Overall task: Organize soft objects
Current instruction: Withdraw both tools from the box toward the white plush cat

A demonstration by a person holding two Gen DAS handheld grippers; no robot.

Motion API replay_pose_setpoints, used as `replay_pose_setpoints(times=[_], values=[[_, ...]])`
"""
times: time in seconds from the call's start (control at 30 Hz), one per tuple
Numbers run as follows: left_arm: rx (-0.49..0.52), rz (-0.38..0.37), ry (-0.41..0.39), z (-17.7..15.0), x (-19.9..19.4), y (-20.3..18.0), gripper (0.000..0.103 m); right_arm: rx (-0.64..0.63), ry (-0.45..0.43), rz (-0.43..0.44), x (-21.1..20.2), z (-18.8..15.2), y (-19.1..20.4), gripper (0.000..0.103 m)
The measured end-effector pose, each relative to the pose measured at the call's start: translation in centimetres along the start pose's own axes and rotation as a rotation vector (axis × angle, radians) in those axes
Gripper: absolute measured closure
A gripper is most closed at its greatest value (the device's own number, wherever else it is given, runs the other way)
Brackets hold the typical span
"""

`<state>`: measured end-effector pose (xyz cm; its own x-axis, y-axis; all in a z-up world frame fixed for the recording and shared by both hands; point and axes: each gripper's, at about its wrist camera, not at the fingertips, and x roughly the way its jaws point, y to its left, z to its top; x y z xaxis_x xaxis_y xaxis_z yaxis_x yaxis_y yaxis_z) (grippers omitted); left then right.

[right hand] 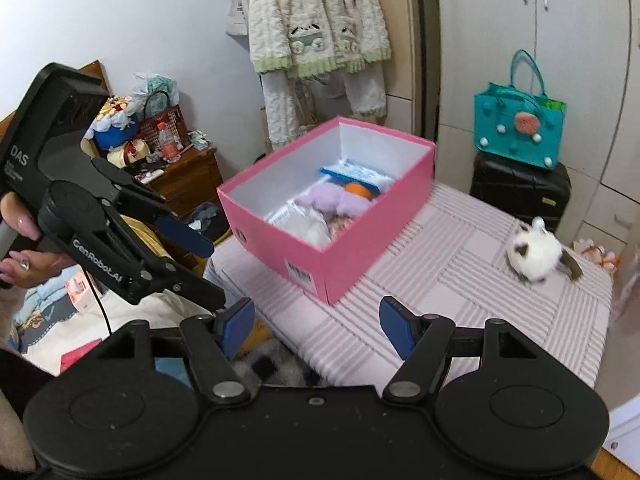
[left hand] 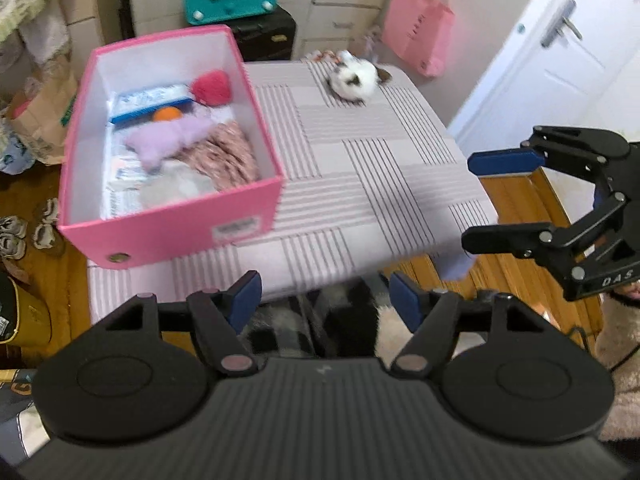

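Left gripper (left hand: 325,294): jaws apart, nothing between them. Right gripper (right hand: 316,322): jaws apart, likewise empty. Pink box (left hand: 172,224): ahead of both on the striped table (left hand: 360,184), holding soft items. White plush toy (right hand: 534,254): beyond, on the table's far side, apart from the box.

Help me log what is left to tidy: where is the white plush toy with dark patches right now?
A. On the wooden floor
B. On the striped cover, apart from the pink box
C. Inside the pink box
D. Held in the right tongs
B: the white plush toy lies on the striped cover, well away from the pink box, and both the left tongs and the right tongs are open and empty.
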<state>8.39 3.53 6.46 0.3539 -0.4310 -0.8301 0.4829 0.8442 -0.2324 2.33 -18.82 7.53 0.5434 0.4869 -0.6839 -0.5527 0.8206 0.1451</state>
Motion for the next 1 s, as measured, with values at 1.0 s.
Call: replay_pose_setpoints(times=[1.0], values=[[0.029,-0.081,-0.236,8.8,10.5,-6.1,0.029,0.031,-0.184,-0.296,4.2,-5.3,-13.9,0.021]])
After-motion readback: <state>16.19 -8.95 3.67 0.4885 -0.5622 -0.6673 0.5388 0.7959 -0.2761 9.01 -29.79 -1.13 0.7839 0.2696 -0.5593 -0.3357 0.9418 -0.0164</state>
